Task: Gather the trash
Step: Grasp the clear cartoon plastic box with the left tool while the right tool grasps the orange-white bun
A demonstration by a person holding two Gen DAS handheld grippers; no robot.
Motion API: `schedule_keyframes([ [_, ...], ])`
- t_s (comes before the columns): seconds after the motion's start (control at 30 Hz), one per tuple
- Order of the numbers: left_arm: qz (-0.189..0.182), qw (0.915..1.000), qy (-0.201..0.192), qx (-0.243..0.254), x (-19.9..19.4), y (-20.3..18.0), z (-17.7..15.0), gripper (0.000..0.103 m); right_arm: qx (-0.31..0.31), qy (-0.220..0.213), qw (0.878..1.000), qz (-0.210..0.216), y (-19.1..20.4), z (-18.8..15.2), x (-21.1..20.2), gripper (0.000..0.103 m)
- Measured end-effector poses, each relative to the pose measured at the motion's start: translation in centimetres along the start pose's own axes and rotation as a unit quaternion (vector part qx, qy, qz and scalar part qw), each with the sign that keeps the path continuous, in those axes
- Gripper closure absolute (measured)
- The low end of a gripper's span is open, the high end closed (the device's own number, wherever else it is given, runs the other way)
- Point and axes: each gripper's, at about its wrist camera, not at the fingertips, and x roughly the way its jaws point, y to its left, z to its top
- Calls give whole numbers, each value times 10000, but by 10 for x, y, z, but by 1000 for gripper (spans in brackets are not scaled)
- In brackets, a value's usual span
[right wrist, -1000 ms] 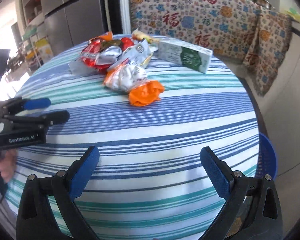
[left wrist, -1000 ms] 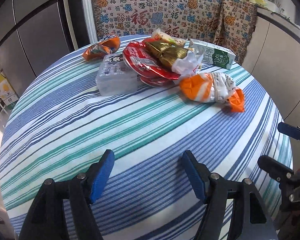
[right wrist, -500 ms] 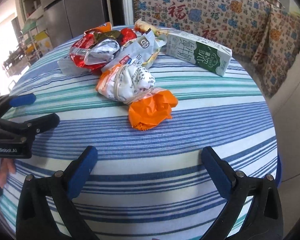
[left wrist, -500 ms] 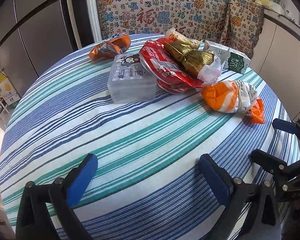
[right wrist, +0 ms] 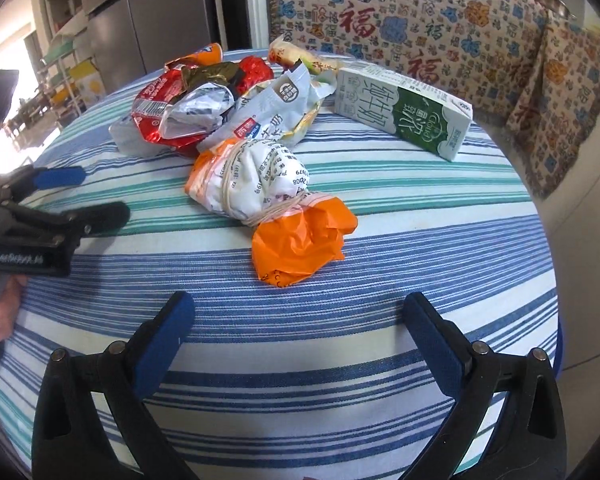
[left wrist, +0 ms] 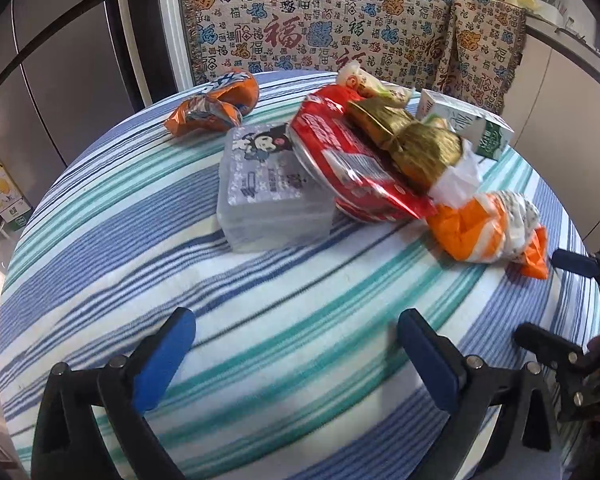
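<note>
Left wrist view: left gripper jaws just finished widening, nothing between them. Right gripper spread wide, empty. Trash pile on striped tablecloth ahead; orange-white tied bag nearest, milk carton behind.
</note>
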Motion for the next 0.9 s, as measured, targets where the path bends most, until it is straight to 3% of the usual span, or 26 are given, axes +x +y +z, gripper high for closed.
schedule_keyframes([
  [0.27, -174, 9990, -360, -179, 14, 9, 32, 1, 4, -2, 10000, 2, 0, 0, 0, 0],
  [0.3, -248, 9988, -391, -168, 14, 11, 34, 9, 3, -2, 10000, 1, 0, 0, 0, 0],
  [0.33, -282, 9988, -380, -144, 15, 11, 35, 32, 7, -3, 10000, 4, 0, 0, 0, 0],
  [0.37, -274, 9991, -320, -108, 17, 12, 35, 39, 10, -4, 10000, 6, 0, -1, 0, 0],
  [0.53, -296, 9992, -281, -19, 5, 13, 22, 39, 11, -5, 10000, 6, 0, -1, 1, 0],
  [0.73, -212, 9997, -12, -130, -28, 18, -20, 39, -38, -11, 9999, 148, -2, 0, 3, 0],
  [0.8, -114, 9999, -51, -89, -37, 18, -33, 39, -140, 26, 9986, 510, -4, -3, -2, 0],
  [0.87, -104, 9999, -95, -101, -41, 20, -40, 39, -63, -66, 9931, 1167, -13, -3, -12, 1],
  [0.9, -93, 9999, -88, -112, -40, 20, -42, 38, -29, -175, 9925, 1210, -18, 1, -17, 1],
])
